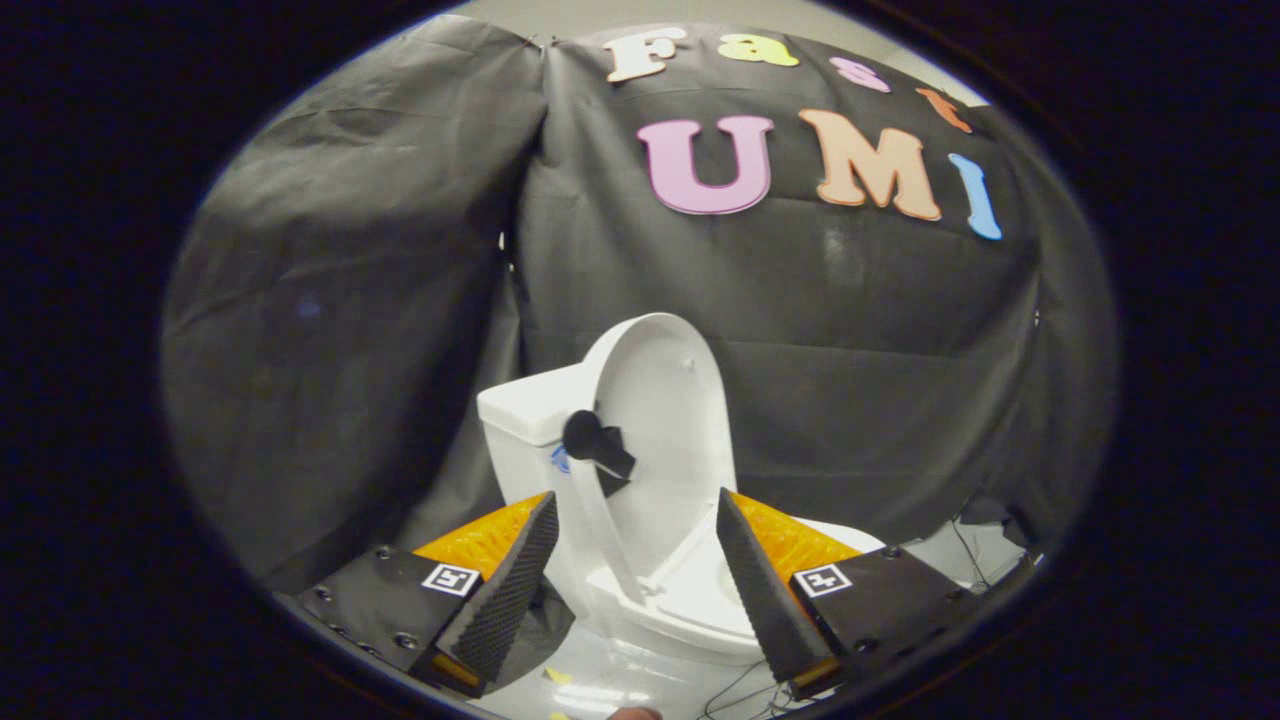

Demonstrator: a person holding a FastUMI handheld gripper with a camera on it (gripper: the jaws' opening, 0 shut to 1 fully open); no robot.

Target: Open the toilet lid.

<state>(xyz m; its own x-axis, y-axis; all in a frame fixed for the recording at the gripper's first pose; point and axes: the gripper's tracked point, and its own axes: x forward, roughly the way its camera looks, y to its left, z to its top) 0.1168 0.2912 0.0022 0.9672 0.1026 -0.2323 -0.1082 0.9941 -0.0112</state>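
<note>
In the gripper view we see our gripper (635, 520) with its fingers spread wide, pinching nothing. Just beyond them stands the toilet (640, 590). Its toilet lid (665, 385) is raised, long axis nearly vertical, leaning back toward the tank (525, 410), underside facing us. A black handle (598, 442) sits on the lid's near edge.

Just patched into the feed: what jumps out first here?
The white toilet stands just ahead of the fingers against the black cloth wall, its lid already raised upright against the tank. A small black handle piece sticks out from the lid's edge. The gripper is open, holding nothing.
</note>
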